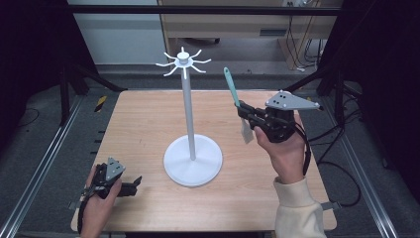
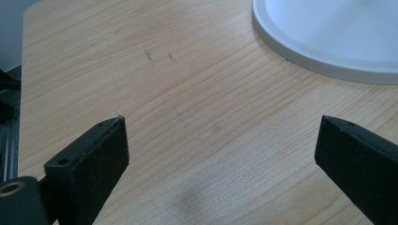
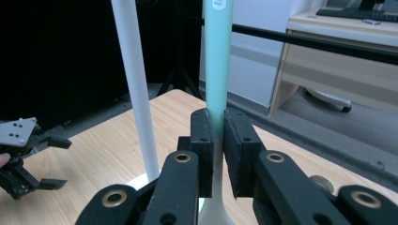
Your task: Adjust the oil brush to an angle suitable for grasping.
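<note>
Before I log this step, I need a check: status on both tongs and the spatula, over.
Right tongs shut on spatula, handle up, off the table. Left tongs open, low over table. Hook stand between them, hooks free.

In the right gripper view the spatula [image 3: 218,61] runs off the top edge above the right claw [image 3: 218,140], and its pale blade is cut off at the bottom edge, behind the jaws. The stand's pole [image 3: 138,89] beside it loses its top too. In the left gripper view, the stand's base [image 2: 338,33] is cropped ahead of the left claw [image 2: 220,140].
</note>
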A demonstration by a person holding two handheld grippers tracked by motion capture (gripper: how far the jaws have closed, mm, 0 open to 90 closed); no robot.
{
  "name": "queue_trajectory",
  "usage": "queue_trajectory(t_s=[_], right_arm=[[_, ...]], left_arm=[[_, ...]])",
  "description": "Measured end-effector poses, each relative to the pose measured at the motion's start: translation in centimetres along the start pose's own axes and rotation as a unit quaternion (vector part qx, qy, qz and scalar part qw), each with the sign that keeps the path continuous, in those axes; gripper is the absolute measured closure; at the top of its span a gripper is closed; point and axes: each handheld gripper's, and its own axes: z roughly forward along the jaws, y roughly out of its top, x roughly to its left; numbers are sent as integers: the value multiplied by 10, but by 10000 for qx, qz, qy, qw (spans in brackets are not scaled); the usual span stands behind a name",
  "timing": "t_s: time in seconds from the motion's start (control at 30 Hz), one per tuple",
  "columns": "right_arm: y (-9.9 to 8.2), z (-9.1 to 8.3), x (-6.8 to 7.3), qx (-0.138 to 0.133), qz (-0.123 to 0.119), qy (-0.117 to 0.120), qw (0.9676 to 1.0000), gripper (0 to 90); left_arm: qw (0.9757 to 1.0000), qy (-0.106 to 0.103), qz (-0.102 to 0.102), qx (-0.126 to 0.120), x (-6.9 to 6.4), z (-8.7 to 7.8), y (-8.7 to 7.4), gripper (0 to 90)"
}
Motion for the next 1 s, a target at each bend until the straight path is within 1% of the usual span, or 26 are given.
queue_trajectory(t_s=[0.47,0.77,0.83,1.0], right_arm=[[8,-8,7,-243,-64,50,9997,825],[12,-12,12,-389,-89,166,9991,825],[12,-12,13,-401,-58,221,9989,825],[14,-12,17,-420,-109,296,9986,825]], left_arm=[[10000,9,14,0,0,-1,0,28],[10000,8,16,-6,0,-1,0,28],[10000,8,18,-5,0,-1,0,28],[10000,11,17,-5,0,-1,0,28]])
